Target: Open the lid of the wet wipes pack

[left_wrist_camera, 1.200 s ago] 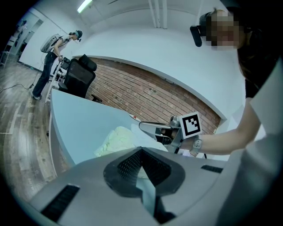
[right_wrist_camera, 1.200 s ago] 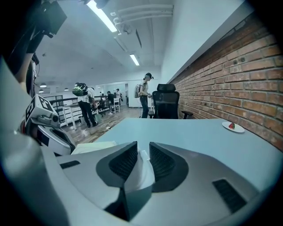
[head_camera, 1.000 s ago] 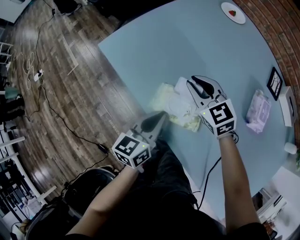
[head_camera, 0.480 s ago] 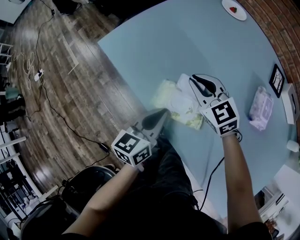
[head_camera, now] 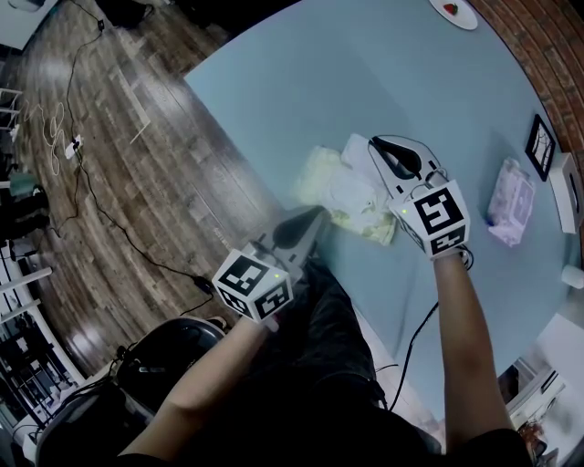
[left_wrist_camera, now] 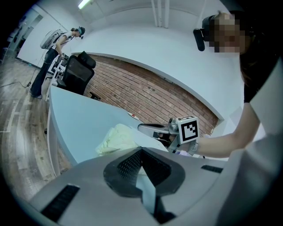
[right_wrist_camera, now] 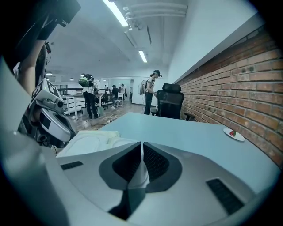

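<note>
The wet wipes pack (head_camera: pixel 351 196) lies near the front edge of the light blue table (head_camera: pixel 365 64); it is pale yellow with a white lid on top. My right gripper (head_camera: pixel 379 146) reaches over its far right end. Its jaws have just been closing and now meet, with a thin white edge of the lid flap between the pads (right_wrist_camera: pixel 142 145). My left gripper (head_camera: pixel 315 217) points at the pack's near left corner with its jaws shut and nothing in them (left_wrist_camera: pixel 141 150). The pack (left_wrist_camera: pixel 116 137) lies just beyond its tip.
A purple wipes pack (head_camera: pixel 509 201), a small black frame (head_camera: pixel 540 146) and a white box (head_camera: pixel 568 193) sit at the right by the brick wall. A plate with a red item (head_camera: pixel 453 11) is at the far end. Cables run over the wooden floor (head_camera: pixel 82 137). People stand beyond an office chair (right_wrist_camera: pixel 171 102).
The right gripper's jaws have drawn together over the pack's white lid. Both hands have stayed where they were; the head view has shifted slightly.
</note>
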{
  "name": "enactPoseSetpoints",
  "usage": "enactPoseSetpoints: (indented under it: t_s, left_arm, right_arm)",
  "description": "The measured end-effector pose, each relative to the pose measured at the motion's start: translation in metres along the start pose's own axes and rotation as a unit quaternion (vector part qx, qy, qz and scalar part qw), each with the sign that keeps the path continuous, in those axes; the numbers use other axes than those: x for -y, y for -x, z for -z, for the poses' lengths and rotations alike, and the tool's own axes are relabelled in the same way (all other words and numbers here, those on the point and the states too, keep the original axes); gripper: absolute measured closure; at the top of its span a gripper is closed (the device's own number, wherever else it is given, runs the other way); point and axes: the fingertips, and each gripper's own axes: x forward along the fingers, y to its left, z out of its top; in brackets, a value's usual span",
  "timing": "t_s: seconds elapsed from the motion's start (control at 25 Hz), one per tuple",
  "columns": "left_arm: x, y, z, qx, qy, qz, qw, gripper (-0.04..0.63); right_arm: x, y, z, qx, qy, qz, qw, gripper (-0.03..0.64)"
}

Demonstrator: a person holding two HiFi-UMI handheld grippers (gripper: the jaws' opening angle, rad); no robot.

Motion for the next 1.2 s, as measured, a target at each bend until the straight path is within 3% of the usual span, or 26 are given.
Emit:
enactPoseSetpoints:
  t_s: [0.72,1.2]
  left_arm:
    - [0.01,0.012,-0.007,0.002,-0.028,-0.005,0.9996,0.581]
    - [0.019,0.018,-0.029,0.013,-0.055,0.004,0.9984,0.583]
  right_arm:
    - [-0.009,0.033,-0.004,0.022,-0.016,0.009,1.0,0.584]
    - [-0.039,0.067,-0.024,0.05,-0.046,-0.017,0.998,0.597]
